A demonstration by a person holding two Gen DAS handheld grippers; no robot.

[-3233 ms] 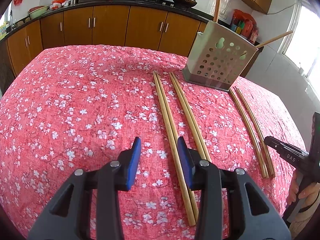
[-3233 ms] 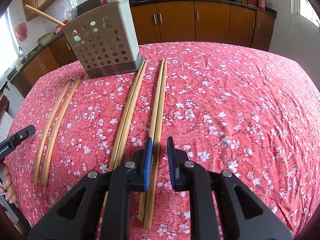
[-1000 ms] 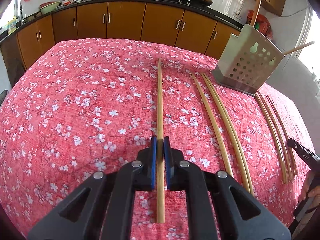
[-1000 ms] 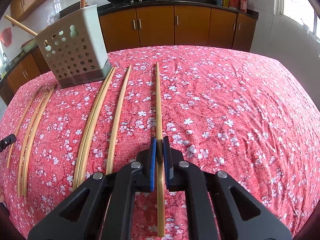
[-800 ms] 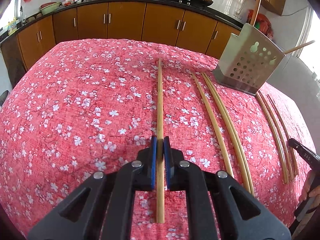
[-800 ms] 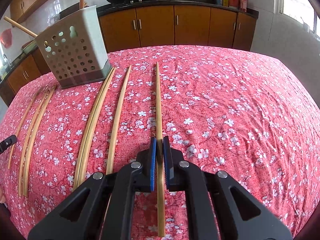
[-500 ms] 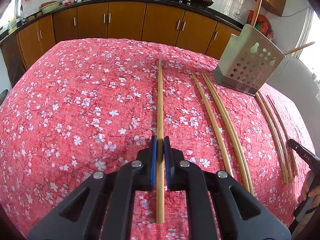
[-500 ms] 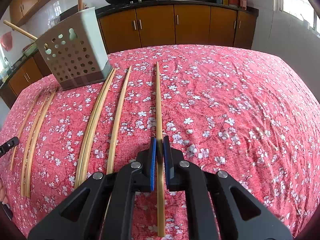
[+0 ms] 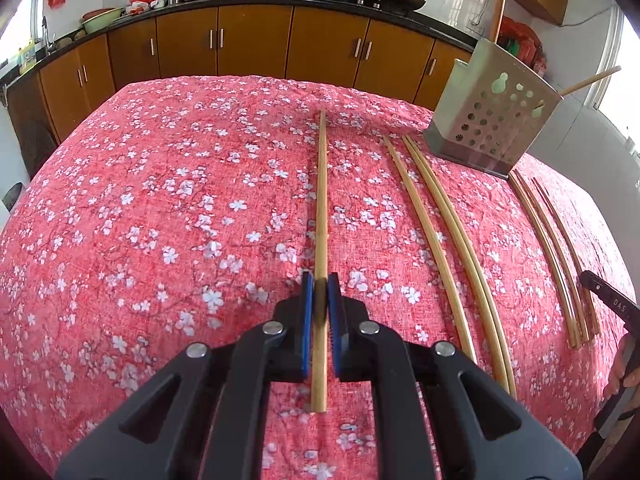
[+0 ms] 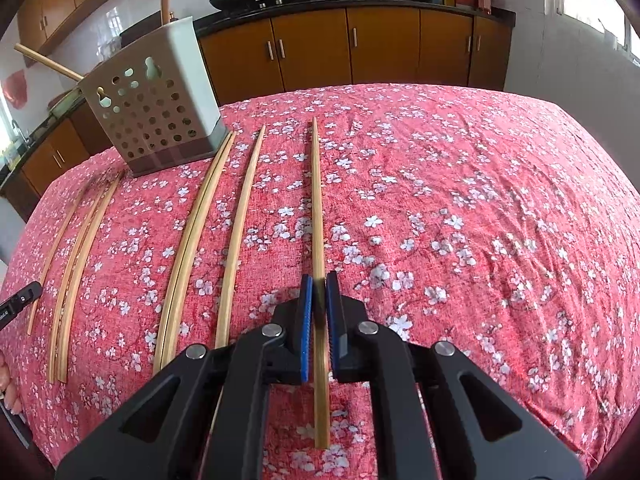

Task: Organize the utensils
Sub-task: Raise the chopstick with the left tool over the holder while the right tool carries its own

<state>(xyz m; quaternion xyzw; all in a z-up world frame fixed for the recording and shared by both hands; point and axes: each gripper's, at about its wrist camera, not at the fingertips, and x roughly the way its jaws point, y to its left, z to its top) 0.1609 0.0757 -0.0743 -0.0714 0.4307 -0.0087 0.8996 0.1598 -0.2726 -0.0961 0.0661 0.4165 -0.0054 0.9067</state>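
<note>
With each black two-finger gripper, left and right, clenched on one long bamboo chopstick, lift level and tip both into the perforated grey holder.

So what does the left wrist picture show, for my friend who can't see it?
The left gripper is shut on one wooden chopstick above a red flowery tablecloth. More chopsticks lie loose to its right, near a grey utensil holder with holes. Brown kitchen cabinets stand behind.
</note>
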